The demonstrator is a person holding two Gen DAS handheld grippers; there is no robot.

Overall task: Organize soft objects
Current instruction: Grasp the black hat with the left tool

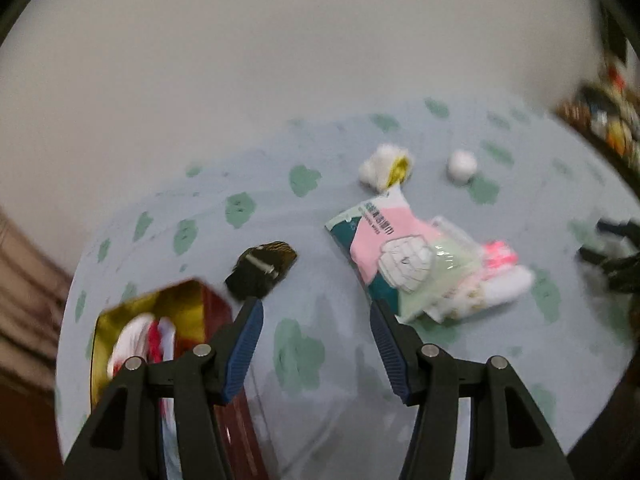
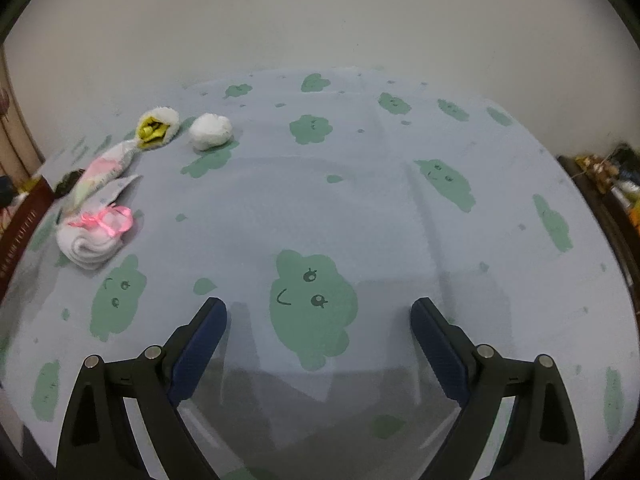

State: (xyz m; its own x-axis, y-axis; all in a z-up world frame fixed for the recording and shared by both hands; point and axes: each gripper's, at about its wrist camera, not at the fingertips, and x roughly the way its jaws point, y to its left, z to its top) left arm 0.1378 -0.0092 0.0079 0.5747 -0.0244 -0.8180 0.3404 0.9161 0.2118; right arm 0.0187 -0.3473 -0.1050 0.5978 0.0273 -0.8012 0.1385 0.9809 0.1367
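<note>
We read the red box (image 1: 208,312) with gold lining at the worktop (image 2: 360,208) edge as the collection point; red-and-white cloth already lies inside. Remaining soft items sit clustered nearby: wipes packet (image 1: 384,252), rolled white towel with pink ribbon (image 2: 94,240), white ball (image 2: 210,130). Left gripper (image 1: 316,344) and right gripper (image 2: 318,344) both angle downward, spread, pinching nothing.

Pale blue tablecloth (image 2: 360,208) with green smiley blobs fills the middle, plain wall (image 2: 320,12) up top, cluttered shelf (image 2: 600,172) far right.
</note>
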